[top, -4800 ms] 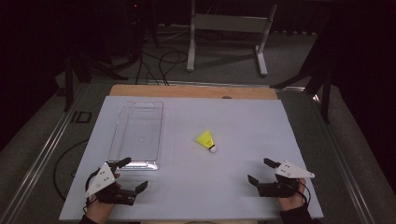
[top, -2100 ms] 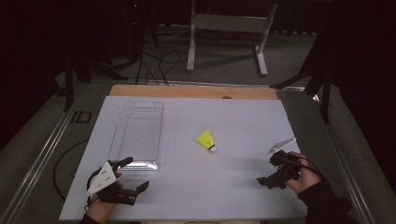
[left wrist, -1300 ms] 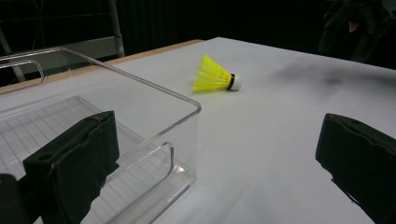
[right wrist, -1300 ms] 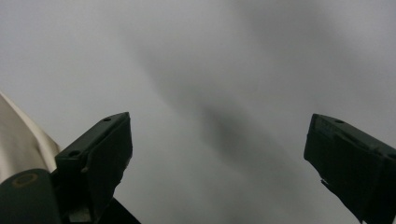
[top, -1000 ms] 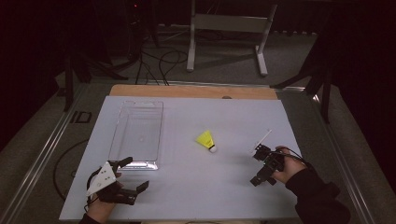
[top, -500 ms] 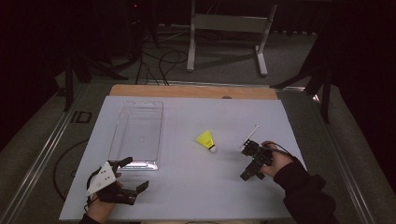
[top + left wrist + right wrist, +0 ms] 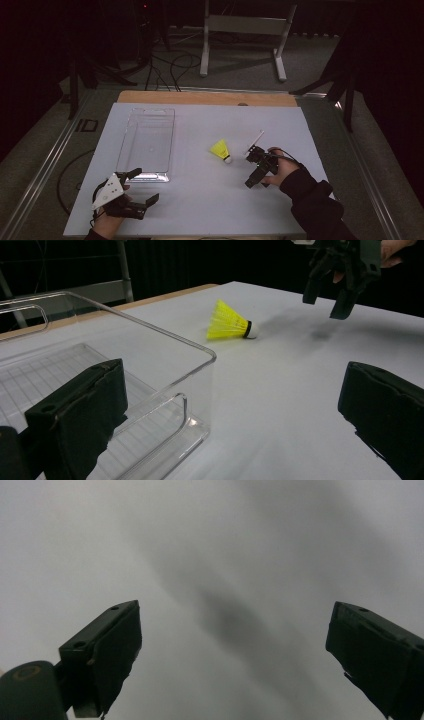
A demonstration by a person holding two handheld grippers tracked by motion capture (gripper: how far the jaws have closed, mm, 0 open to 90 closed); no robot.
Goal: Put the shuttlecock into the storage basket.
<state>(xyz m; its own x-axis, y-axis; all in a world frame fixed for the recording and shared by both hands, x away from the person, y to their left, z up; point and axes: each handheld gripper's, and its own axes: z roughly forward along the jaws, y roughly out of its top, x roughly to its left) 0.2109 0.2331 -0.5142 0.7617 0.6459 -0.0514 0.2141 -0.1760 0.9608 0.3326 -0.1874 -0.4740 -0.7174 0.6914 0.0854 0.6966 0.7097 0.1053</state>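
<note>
Two grippers in play. The left gripper (image 7: 142, 189) sits at the near left edge of the table (image 7: 300, 125), jaws spread wide and empty, right by the near end of the clear bin (image 7: 145, 142). Further in, the right gripper (image 7: 252, 175) hangs just above the table at mid right, jaws wide apart too, nothing between them, pointing down at bare table. The yellow shuttlecock (image 7: 220, 150) lies on its side just to the left of it and a touch farther away, cork tip toward the right gripper, feathers pointing off toward the far left. The right hand is clearly the nearer one, so I'd guess the grab comes from there, sliding left.
</note>
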